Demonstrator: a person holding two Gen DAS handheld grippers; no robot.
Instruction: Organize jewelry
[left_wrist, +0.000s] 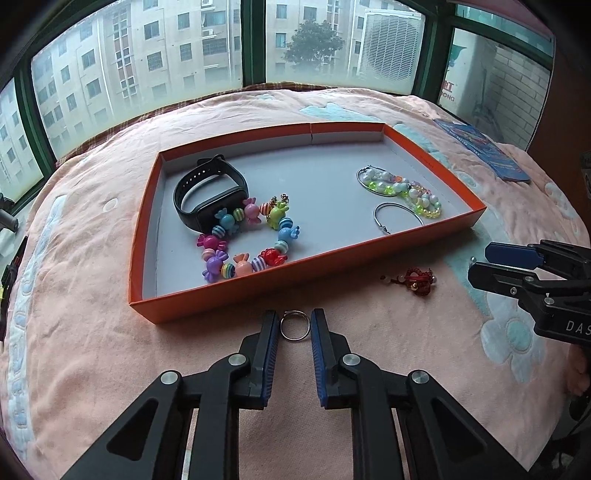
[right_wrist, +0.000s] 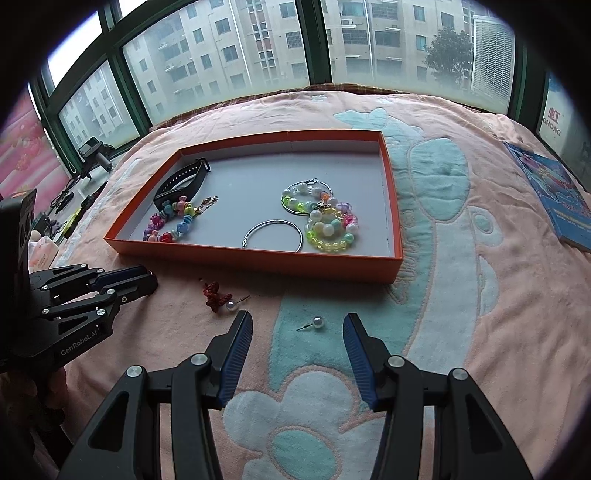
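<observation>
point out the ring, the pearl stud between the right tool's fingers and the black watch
ring (left_wrist: 293, 324), left wrist view, on the band's near side
pearl stud (right_wrist: 317, 322), right wrist view, on the pearl
watch (left_wrist: 221, 206), left wrist view, on its dark face

Bed with pink blanket (right_wrist: 517, 295), blue flower print. On it: orange tray (right_wrist: 258, 260) at centre; ring (left_wrist: 293, 324) at tray's 6 o'clock; red knot charm (right_wrist: 215, 293) and pearl stud (right_wrist: 317, 322) near the front wall; blue booklet (right_wrist: 554, 199) at 3 o'clock.
</observation>
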